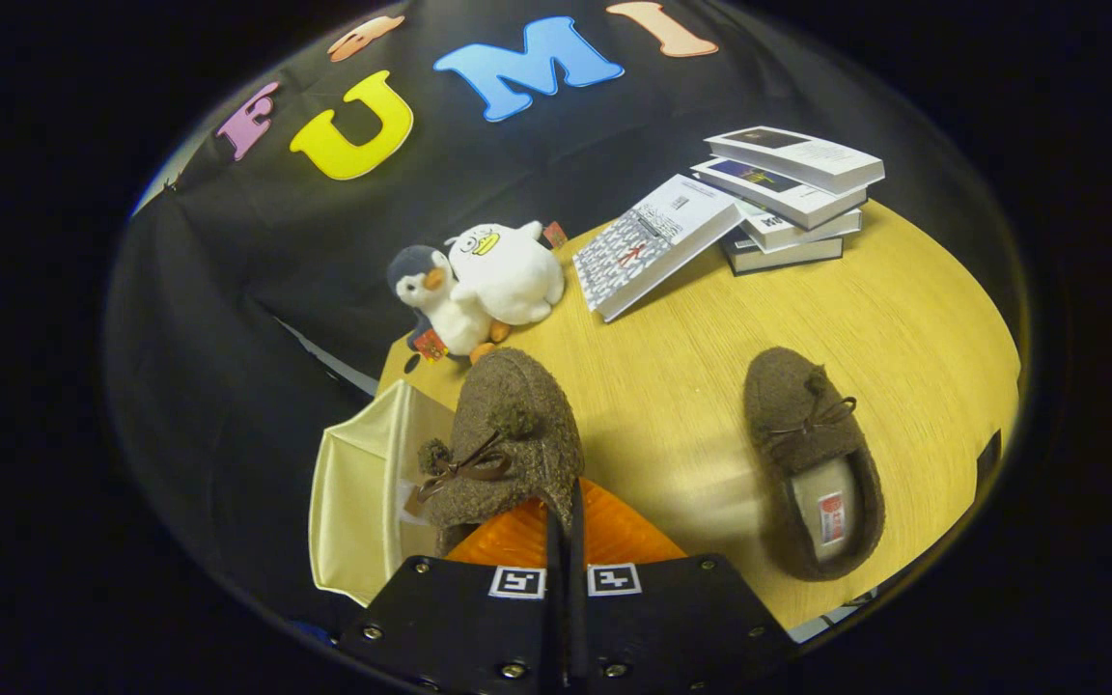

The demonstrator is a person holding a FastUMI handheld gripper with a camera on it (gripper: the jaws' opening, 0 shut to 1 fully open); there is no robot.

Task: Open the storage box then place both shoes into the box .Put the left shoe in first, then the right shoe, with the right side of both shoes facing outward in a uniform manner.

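Storage box, lid open, sits at the wooden table edge, left of the gripper, whose fingers pinch one brown slipper toe-forward just beside it; the other slipper lies well right.

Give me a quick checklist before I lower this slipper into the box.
1. Grip: gripper fingers closed together on the held slipper - ok.
2. Box open: pale inside shows beside the held slipper - ok.
3. Slipper over the opening: it hangs at the box's edge, partly over the table - not ok.
4. Which shoe this is, left or right - cannot tell.
5. Second slipper lying on the table, apart from the box - ok.
6. Plush toys and books beyond, away from the box - ok.
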